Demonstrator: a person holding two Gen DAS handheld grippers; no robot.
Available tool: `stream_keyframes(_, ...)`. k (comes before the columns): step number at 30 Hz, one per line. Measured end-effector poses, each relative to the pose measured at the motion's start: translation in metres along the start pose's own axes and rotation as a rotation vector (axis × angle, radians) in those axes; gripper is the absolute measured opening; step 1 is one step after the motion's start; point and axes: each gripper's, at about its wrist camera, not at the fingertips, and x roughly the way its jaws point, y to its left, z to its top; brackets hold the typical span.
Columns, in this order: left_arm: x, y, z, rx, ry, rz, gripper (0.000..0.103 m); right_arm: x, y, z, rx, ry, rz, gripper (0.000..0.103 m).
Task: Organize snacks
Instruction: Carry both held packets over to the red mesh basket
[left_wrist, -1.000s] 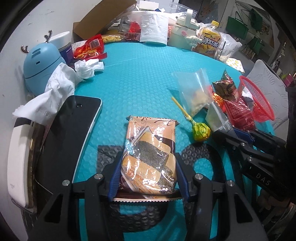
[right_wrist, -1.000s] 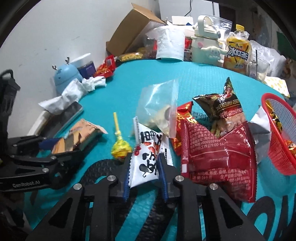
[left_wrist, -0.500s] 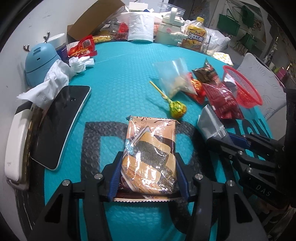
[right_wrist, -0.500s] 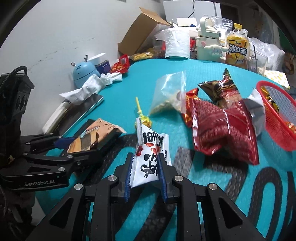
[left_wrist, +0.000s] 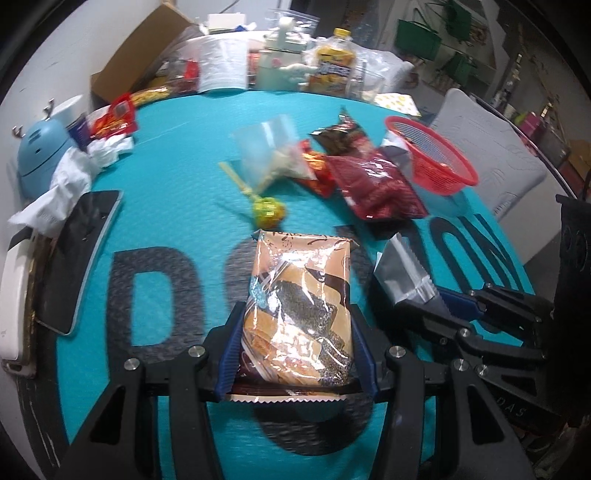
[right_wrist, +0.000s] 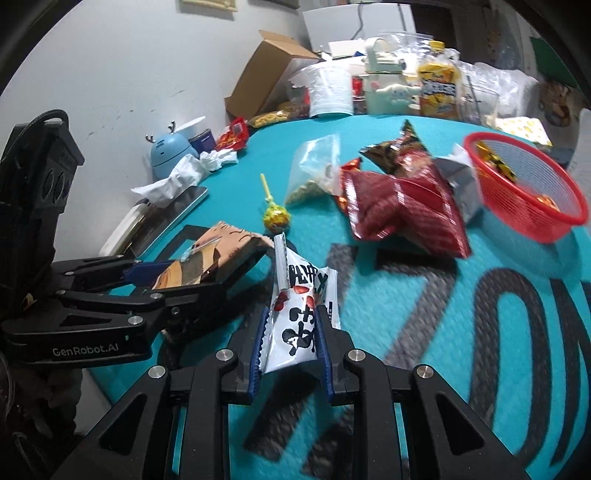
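My left gripper (left_wrist: 295, 328) is shut on a tan and brown cracker pack (left_wrist: 299, 291), held above the teal mat (left_wrist: 177, 177). Just to its right, my right gripper (right_wrist: 291, 332) is shut on a white packet with black and red print (right_wrist: 301, 291); its silver back (left_wrist: 402, 277) shows in the left wrist view. Ahead on the mat lie a yellow lollipop (left_wrist: 267, 211), a clear zip bag (left_wrist: 269, 155), a red snack bag (left_wrist: 376, 184) and a dark bag (left_wrist: 340, 134). A red mesh basket (left_wrist: 432, 158) holding a few wrapped sweets stands at the right.
A black phone (left_wrist: 81, 251) and a white case lie at the left edge, beside tissues (left_wrist: 70, 173) and a blue deer-horned gadget (left_wrist: 40, 158). A cardboard box (right_wrist: 269, 74), a paper roll, a jug and a drink bottle (right_wrist: 439, 88) crowd the far side. A white chair (left_wrist: 487, 147) stands right.
Both grippers have drawn back toward the near edge of the table, each keeping its packet. The snack pile and basket now sit farther ahead, and more of the mat's lettering shows.
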Motion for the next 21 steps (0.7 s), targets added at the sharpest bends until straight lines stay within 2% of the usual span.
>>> stream_keyframes(11,0.006,-0.05,0.011,0.099,0.003,-0.1,0.052,-0.041,-0.027,-0.022,0.09,-0.036,-0.08,0.024)
stream_keyframes(21,0.005,-0.094,0.038,0.187,-0.029,-0.178,0.052,-0.083,-0.058,-0.018,0.155,-0.108,-0.142,0.024)
